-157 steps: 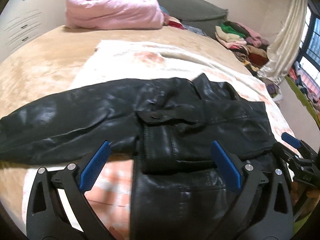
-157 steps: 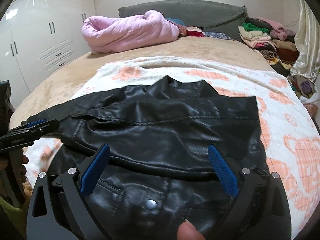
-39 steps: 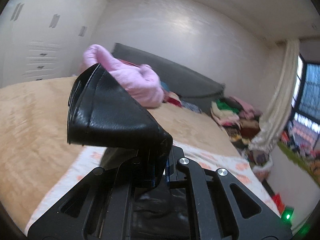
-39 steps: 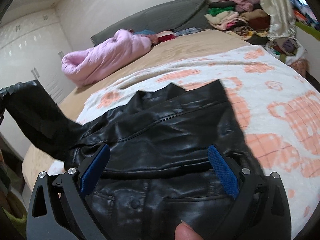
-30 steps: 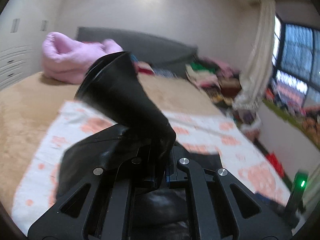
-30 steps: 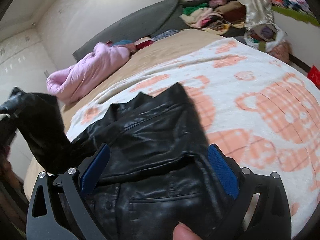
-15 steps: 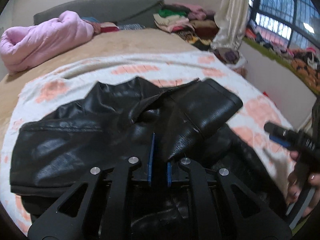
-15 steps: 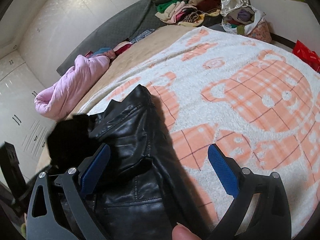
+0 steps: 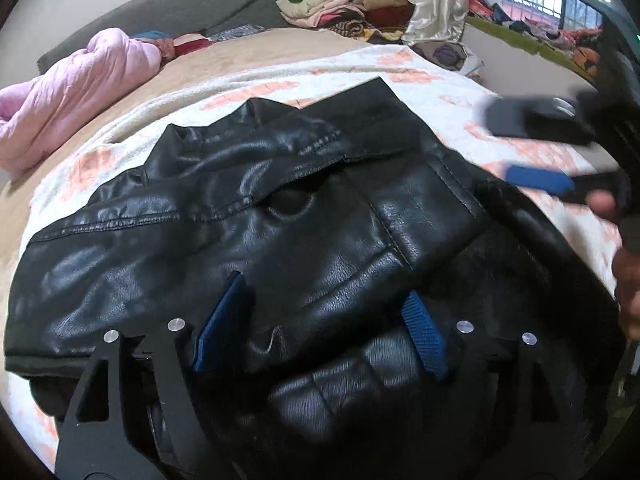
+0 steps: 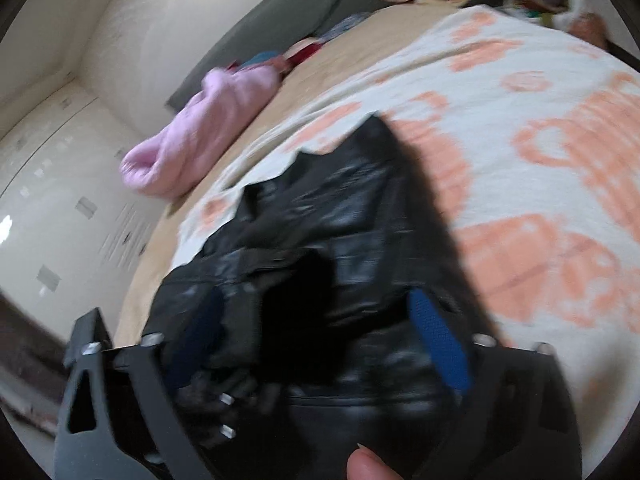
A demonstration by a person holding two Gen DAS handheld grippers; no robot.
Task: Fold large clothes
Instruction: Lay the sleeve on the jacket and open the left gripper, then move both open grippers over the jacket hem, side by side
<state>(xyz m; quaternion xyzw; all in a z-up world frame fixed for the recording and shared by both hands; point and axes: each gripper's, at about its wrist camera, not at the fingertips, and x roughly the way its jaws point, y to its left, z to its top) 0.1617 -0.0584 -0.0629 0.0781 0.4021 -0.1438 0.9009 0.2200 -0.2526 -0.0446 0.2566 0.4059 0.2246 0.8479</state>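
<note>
Jacket (image 9: 280,216) of black leather is lying folded on a peach-patterned blanket (image 9: 256,80) covering the bed. Left gripper (image 9: 320,320) is hovering over it, jaws wide. Right gripper (image 10: 320,332), blurred, is seemingly spread wide too; a pink quilt (image 9: 72,100) is sitting near the headboard.

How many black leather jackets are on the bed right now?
1: the black leather jacket lies on the white and orange blanket in front of both open tools. Others may hide in the clothes pile.
</note>
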